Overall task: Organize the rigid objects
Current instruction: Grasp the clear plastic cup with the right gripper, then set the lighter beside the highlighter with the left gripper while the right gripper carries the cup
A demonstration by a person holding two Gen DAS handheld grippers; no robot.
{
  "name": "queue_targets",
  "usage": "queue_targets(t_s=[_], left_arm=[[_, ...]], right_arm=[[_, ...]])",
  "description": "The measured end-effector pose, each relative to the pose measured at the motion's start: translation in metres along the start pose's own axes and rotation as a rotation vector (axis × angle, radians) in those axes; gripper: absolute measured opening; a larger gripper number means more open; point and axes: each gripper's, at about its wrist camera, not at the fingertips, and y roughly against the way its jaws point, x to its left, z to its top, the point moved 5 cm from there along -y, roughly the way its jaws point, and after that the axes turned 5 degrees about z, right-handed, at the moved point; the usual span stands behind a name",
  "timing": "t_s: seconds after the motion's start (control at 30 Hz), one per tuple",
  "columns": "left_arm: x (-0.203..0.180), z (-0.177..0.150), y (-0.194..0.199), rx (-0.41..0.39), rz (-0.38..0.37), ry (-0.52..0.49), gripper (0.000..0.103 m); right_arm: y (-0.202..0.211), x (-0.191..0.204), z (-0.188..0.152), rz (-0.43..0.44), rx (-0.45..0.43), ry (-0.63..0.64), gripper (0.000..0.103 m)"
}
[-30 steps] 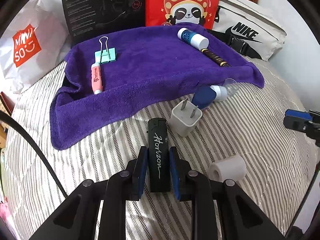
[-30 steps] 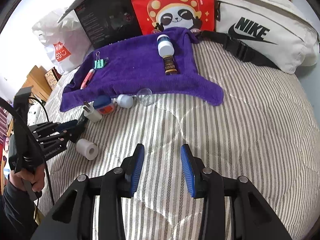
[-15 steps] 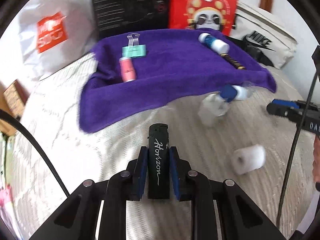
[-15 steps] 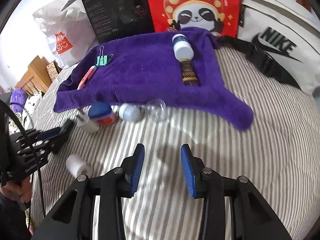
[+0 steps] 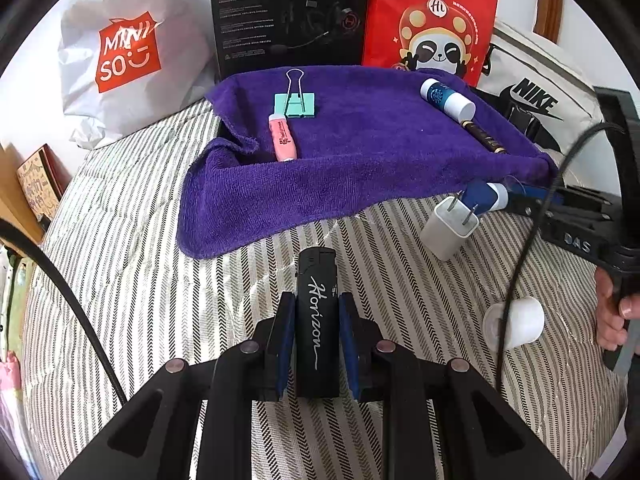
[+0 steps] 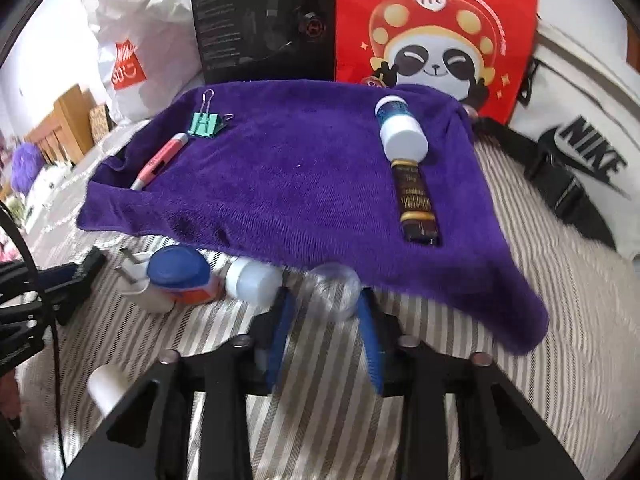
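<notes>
My left gripper [image 5: 316, 300] is shut on a black lighter [image 5: 316, 312] marked "Horizon", held just above the striped bedspread in front of the purple towel [image 5: 360, 168]. My right gripper [image 6: 326, 300] is at the towel's near edge; its jaws are closing, and a clear round cap [image 6: 332, 288] sits between its fingertips, touching them. Left of the cap lie a small white bottle [image 6: 252, 278], a blue-capped jar [image 6: 180, 276] and a white charger plug [image 5: 450, 226]. On the towel lie a green binder clip [image 5: 295, 104], a pink tube [image 5: 283, 138], a white and blue bottle [image 5: 446, 98] and a brown tube [image 5: 484, 138].
A white roll [image 5: 516, 322] lies on the bedspread at the right, near a person's hand [image 5: 612, 312]. Behind the towel stand a white Miniso bag [image 5: 128, 56], a black box [image 5: 288, 12] and a red panda bag [image 5: 432, 20]. A white Nike bag [image 6: 580, 152] lies at the right.
My right gripper has moved forward and down to the towel's near edge, so the clear cap now sits between its fingertips. The left gripper has shifted slightly and still holds the lighter.
</notes>
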Motion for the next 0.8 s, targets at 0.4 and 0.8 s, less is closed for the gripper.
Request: queue_targets(t_s=[0.4, 0.8], left_arm=[[-0.001, 0.001, 0.0, 0.004, 0.004, 0.001, 0.021], [0.002, 0.004, -0.003, 0.037, -0.009, 0.006, 0.021]], right_arm=[[0.026, -0.011, -0.03, 0.055, 0.032, -0.052, 0.027], [0.027, -0.007, -0.034, 0.009, -0.012, -0.033, 0.027]])
